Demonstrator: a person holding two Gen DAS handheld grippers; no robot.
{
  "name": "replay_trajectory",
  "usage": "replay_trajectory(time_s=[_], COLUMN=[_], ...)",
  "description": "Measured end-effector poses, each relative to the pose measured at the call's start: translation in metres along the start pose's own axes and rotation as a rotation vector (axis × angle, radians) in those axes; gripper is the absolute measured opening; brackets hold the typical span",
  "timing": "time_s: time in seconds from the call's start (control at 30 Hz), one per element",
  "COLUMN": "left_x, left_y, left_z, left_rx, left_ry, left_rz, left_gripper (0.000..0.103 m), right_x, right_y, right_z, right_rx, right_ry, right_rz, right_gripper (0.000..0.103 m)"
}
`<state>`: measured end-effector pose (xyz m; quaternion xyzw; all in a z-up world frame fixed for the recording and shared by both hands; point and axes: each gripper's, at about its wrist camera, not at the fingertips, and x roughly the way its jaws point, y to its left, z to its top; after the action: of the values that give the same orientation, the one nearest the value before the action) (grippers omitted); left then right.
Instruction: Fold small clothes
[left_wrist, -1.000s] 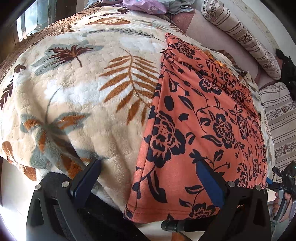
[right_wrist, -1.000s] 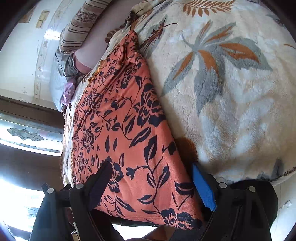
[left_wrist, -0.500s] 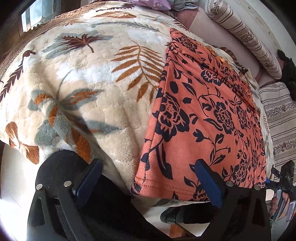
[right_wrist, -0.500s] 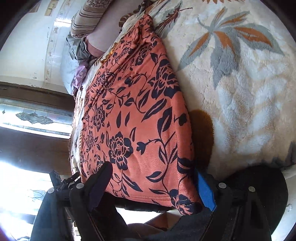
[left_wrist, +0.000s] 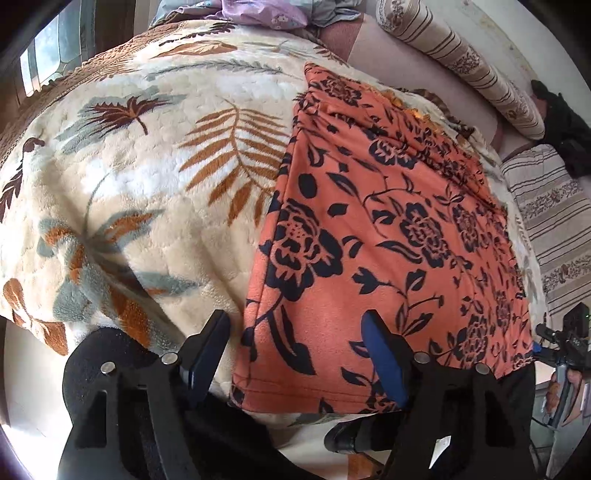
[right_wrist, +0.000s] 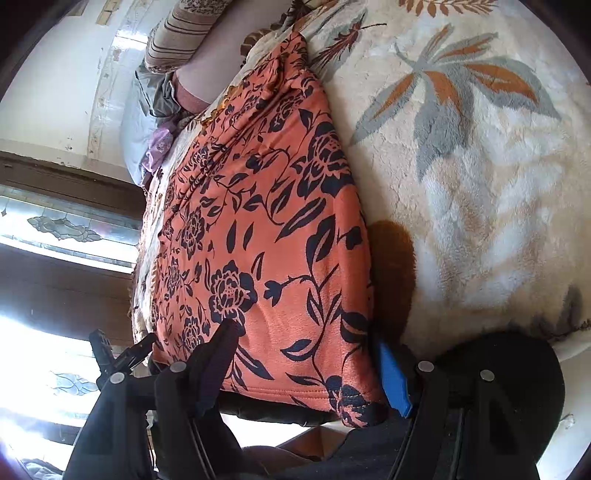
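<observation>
Both tongs (left_wrist: 295, 354) (right_wrist: 306, 365) spread wide

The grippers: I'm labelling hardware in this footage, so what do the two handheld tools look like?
Both are black plastic frames with round silver screw heads. The left gripper has two dark blue pads; the right gripper shows one bright blue pad and one dark finger.

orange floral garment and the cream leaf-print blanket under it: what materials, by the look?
Orange garment with black flowers: likely a thin stretch knit, matte with a faint brushed nap; it lies limp and flat, with a stitched hem. Cream blanket with leaf print: plush fleece, probably synthetic; thick fuzzy pile with a soft sheen.
</observation>
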<state>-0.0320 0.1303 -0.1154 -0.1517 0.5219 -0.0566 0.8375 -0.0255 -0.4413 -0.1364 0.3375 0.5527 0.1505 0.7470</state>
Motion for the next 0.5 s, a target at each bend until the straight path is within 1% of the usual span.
replay_trajectory(time_s=[0.03,0.07,0.1,0.13,0.17,0.2,0.23,0.27,0.3,0.33,0.37,0.4,0.43,0.47,0.5], left_x=[0.000,0.005,0.014,0.023,0.024,0.023,0.021,0.020,0.018,0.016,0.013,0.011,0.010,0.012,0.015], left_y=[0.001,0.003,0.006,0.008,0.007,0.003,0.001,0.000,0.001,0.004,0.006,0.008,0.009,0.011,0.014], left_z=[0.001,0.003,0.003,0.001,0.000,-0.001,-0.002,-0.002,-0.002,-0.001,0.000,0.000,0.001,0.001,0.000], left_rx=[-0.009,-0.015,-0.023,-0.030,-0.015,0.006,0.023,0.030,0.028,0.019,0.009,0.002,-0.001,-0.005,-0.011], left_ry=[-0.010,0.003,0.043,0.078,0.068,0.067,0.067,0.070,0.076,0.078,0.074,0.071,0.071,0.079,0.088], left_rz=[-0.015,-0.022,-0.006,0.022,0.029,0.046,0.060,0.066,0.056,0.028,0.011,0.009,0.008,0.003,0.006], left_gripper=[0.074,0.074,0.074,0.073,0.073,0.070,0.062,0.038,0.017,0.011,0.009,0.009,0.009,0.010,0.015], right_x=[0.001,0.002,0.002,0.003,0.004,0.005,0.006,0.006,0.006,0.005,0.004,0.001,-0.002,-0.004,-0.005], right_y=[-0.001,-0.002,-0.002,-0.002,-0.001,0.000,-0.001,-0.001,-0.001,-0.001,0.000,0.003,0.008,0.012,0.013], right_z=[0.001,0.001,0.002,0.003,0.003,0.003,0.003,0.002,0.001,0.001,0.000,0.000,0.000,0.000,0.001], right_rx=[0.004,0.003,0.000,-0.006,-0.012,-0.013,-0.011,-0.015,-0.022,-0.022,-0.023,-0.031,-0.045,-0.059,-0.063], right_ry=[0.002,0.004,0.006,0.012,0.020,0.033,0.046,0.054,0.055,0.057,0.055,0.049,0.045,0.036,0.026], right_rz=[-0.005,-0.005,-0.008,-0.017,-0.028,-0.038,-0.048,-0.059,-0.070,-0.080,-0.085,-0.082,-0.074,-0.070,-0.075], right_gripper=[0.073,0.073,0.073,0.070,0.066,0.051,0.035,0.031,0.026,0.021,0.019,0.015,0.015,0.015,0.016])
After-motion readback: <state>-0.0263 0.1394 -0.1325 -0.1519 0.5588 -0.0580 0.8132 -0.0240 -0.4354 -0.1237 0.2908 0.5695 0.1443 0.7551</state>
